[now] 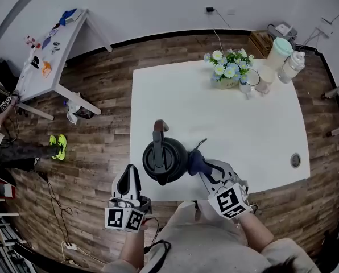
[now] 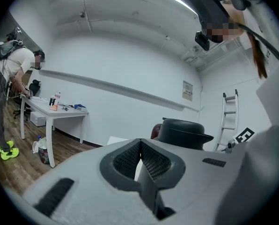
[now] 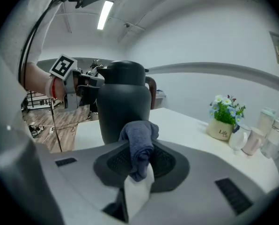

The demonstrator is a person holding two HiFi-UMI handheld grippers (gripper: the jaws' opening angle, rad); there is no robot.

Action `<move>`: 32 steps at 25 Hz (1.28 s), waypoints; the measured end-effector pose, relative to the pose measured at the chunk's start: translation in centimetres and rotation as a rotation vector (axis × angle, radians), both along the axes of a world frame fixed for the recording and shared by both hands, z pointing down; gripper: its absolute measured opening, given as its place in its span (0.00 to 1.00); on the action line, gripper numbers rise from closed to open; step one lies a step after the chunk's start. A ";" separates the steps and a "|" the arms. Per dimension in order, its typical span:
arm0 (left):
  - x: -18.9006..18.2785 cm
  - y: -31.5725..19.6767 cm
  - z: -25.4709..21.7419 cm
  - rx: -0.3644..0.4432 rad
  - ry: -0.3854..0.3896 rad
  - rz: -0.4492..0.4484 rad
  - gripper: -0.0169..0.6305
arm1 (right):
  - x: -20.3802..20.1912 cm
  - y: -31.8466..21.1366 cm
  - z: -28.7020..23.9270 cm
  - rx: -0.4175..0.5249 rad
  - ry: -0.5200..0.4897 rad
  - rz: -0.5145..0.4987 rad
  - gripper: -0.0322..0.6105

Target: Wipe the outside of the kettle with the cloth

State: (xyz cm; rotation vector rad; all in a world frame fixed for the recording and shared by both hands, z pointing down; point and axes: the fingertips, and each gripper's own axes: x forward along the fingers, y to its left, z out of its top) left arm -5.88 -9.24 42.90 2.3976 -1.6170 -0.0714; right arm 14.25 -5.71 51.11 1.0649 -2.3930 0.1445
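Note:
A dark kettle (image 1: 164, 159) with a brown-tipped handle stands near the front edge of the white table (image 1: 226, 118). My right gripper (image 1: 202, 168) is shut on a blue-grey cloth (image 1: 195, 161) that rests against the kettle's right side. In the right gripper view the cloth (image 3: 139, 144) is bunched between the jaws just in front of the kettle (image 3: 123, 104). My left gripper (image 1: 128, 182) hangs off the table's front edge, left of the kettle, with its jaws closed and nothing between them. In the left gripper view the kettle (image 2: 184, 132) shows just beyond the closed jaws (image 2: 140, 159).
A pot of white and blue flowers (image 1: 229, 70), a glass and several bottles (image 1: 280, 61) stand at the table's far right. A second white table (image 1: 53, 44) with small items is at the far left, where a person (image 2: 13, 74) bends over. Cables lie on the wood floor.

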 end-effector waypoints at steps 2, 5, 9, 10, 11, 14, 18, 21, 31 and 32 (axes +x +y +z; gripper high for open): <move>-0.1 -0.1 0.2 -0.004 -0.001 -0.028 0.04 | 0.2 -0.4 0.9 -0.040 0.004 -0.016 0.15; 0.0 -0.4 0.2 -0.005 0.007 -0.060 0.04 | 1.3 -1.5 0.2 -0.034 0.002 -0.018 0.15; 0.8 -1.0 -0.5 0.028 -0.020 -0.047 0.04 | 2.6 -3.3 -5.8 0.079 -0.078 -0.034 0.15; 1.0 -1.2 -0.8 0.043 -0.035 -0.037 0.04 | 2.6 -3.8 -7.6 0.106 -0.091 -0.054 0.15; 1.2 -1.6 -1.1 0.061 -0.052 -0.024 0.04 | 2.3 -4.4 -9.3 0.126 -0.100 -0.082 0.15; 1.9 -3.0 -2.0 0.116 -0.091 0.036 0.04 | 0.2 -5.6 -12.7 0.126 -0.096 -0.227 0.15; 3.2 -5.4 -2.6 0.159 -0.097 0.135 0.04 | -2.9 -6.8 -13.8 0.084 0.055 -0.487 0.15; 3.6 -6.5 -2.7 0.177 -0.097 0.161 0.04 | -3.9 -8.1 -12.1 -0.015 0.157 -0.597 0.15; 1.8 -5.8 -1.3 0.114 -0.075 0.074 0.04 | -2.7 -11.4 -3.0 -0.265 0.377 -0.719 0.15; 1.4 -5.4 -1.4 0.108 -0.077 0.057 0.04 | -2.3 -12.0 -3.5 -0.230 0.392 -0.719 0.15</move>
